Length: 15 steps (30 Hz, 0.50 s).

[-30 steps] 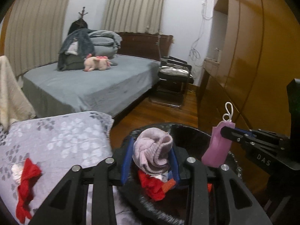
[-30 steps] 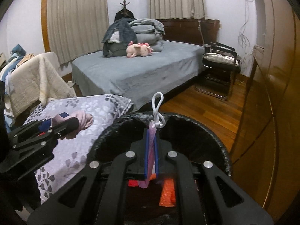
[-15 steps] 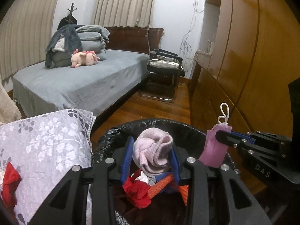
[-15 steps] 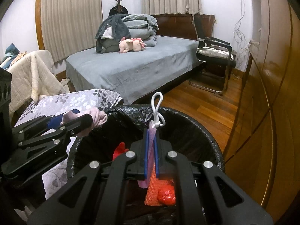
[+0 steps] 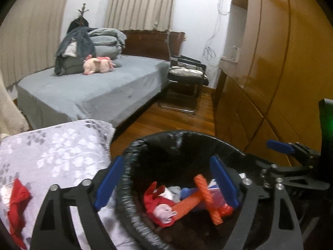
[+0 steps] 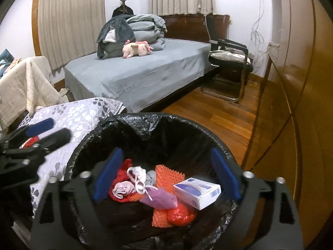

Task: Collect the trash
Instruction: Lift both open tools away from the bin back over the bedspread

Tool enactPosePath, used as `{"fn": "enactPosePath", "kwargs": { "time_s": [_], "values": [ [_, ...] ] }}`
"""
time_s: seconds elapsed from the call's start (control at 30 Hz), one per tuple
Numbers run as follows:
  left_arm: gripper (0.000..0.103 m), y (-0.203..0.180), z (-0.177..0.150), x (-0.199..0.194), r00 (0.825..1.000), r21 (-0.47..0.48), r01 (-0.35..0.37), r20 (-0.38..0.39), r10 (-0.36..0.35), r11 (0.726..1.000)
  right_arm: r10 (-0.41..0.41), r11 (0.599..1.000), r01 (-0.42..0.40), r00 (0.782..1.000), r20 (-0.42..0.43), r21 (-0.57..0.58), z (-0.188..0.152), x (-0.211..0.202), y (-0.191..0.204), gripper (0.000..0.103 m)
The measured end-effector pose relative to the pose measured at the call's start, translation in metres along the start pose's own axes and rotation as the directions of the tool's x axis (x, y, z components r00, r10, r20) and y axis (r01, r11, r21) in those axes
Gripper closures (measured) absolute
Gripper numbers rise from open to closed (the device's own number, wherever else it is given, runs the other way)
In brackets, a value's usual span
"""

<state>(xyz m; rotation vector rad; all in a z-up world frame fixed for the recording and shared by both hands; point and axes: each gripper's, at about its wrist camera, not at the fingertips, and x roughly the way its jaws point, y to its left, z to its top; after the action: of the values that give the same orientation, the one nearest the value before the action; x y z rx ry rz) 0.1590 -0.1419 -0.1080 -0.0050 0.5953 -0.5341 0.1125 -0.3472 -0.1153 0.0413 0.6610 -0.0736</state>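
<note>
Tools (image 6: pixel 166 175) (image 5: pixel 166 179) opening, empty, above bin (image 6: pixel 145 118); best lifted clear before fetching red scrap (image 5: pixel 17 200) beside bin.

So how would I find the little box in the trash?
Look for the round bin lined with a black bag, standing beside the flowered quilt. Down inside, on the right of the heap, lies a white box with a blue oval on top. It is the only hard, square-cornered thing there; the purple mask, pink sock and orange netting around it are soft.
</note>
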Motion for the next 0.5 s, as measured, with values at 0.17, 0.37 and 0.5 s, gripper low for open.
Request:
{"fn": "enactPosePath", "kwargs": {
  "time_s": [0.17, 0.37, 0.5],
  "values": [
    [0.008, 0.027, -0.004, -0.027, 0.997, -0.022, -0.074, 0.024, 0.074, 0.997, 0.032, 0.999, -0.031, 0.999, 0.017, -0.013, 0.004, -0.007, 0.014, 0.011],
    [0.006, 0.069, -0.011, -0.068, 0.983, -0.078, -0.174, 0.045, 0.178, 0.982, 0.094, 0.995, -0.094, 0.995, 0.023, -0.019, 0.010, -0.011, 0.044, 0.009],
    [0.006, 0.096, -0.020, -0.094, 0.968, -0.115, -0.237, 0.052, 0.244, 0.965, 0.136, 0.990, -0.135, 0.991, 0.018, -0.045, 0.014, -0.008, 0.072, 0.008]
  ]
}}
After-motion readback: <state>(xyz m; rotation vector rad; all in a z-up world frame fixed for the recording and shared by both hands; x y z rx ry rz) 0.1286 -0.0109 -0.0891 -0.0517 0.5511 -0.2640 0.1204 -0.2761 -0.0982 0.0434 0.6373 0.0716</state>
